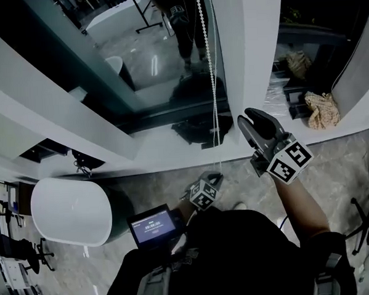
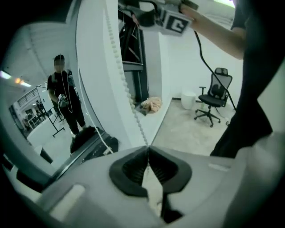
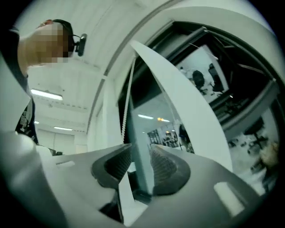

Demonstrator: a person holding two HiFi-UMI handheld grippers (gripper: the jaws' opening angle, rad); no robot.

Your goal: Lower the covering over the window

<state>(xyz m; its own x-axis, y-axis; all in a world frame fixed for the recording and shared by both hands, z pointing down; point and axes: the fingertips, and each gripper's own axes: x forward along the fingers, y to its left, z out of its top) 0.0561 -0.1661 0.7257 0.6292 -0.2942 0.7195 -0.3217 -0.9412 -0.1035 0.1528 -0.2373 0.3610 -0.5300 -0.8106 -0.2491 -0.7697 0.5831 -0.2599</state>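
Jaws of the left gripper (image 2: 148, 150) were clamped on the bead chain (image 1: 208, 62), held low and angled down beside the window (image 1: 149, 59). The right gripper (image 1: 252, 117), lifted on a raised forearm, had its jaws apart near the chain. What showed of the window was bare and the covering itself was out of view, so the lowering appeared unfinished.

Dim, cool-toned scene; ceiling lights (image 3: 46, 94) glow; fisheye edges dark, blurred

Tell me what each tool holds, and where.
The left tool is shut on the bead chain, pinched at its jaw tips low on the hanging run; the right tool is open, holding nothing.
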